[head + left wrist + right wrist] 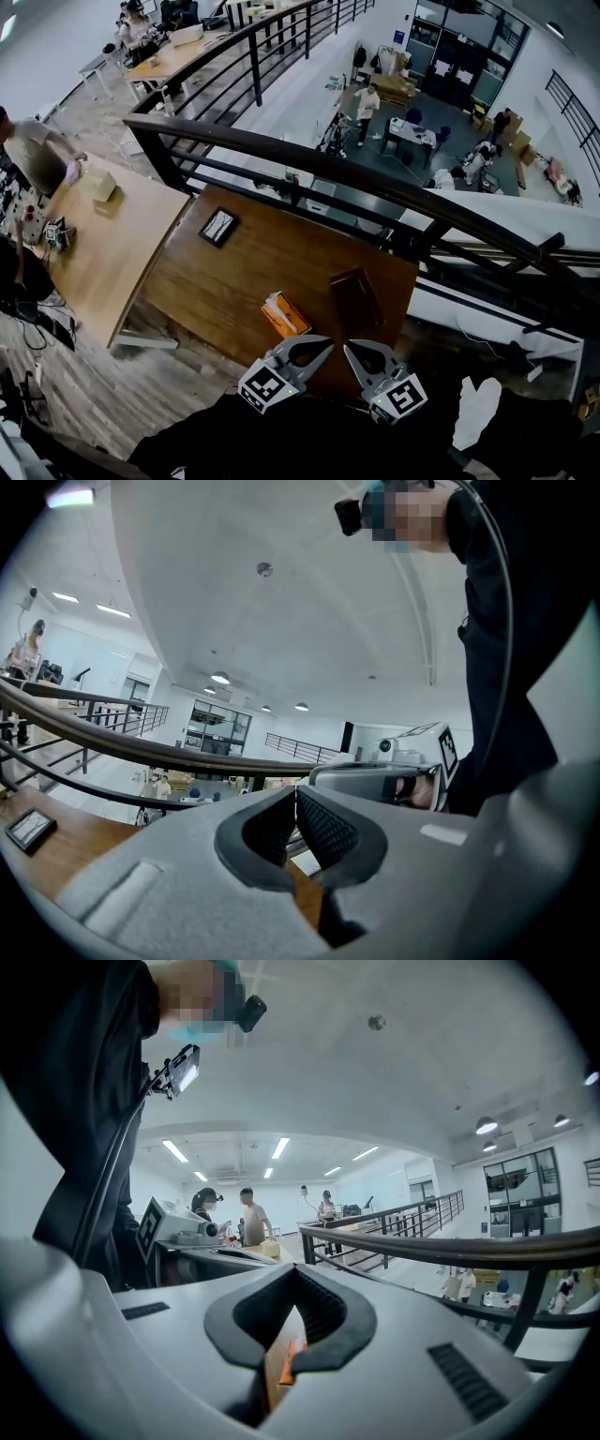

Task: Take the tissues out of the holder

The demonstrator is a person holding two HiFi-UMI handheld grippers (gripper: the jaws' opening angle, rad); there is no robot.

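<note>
The pack [284,314] lies on the table [234,272] near its front edge, apart from the dark holder [354,298], so it looks already out. If I regrip, I should open before descending. My left gripper [327,344] and right gripper [348,349] hover over that edge, pinched shut and empty.

Near edge: orange tissue pack [284,314] and dark brown holder [354,300] lie apart, with a bare lane between them.
Centre of dark table [246,272]: bare wood, free passage.
Far left corner: black-framed tablet [218,226], well apart from both.
Far side: black railing [309,155] closes off the back edge.
Left side: light wooden table [112,258] butts against it.
</note>
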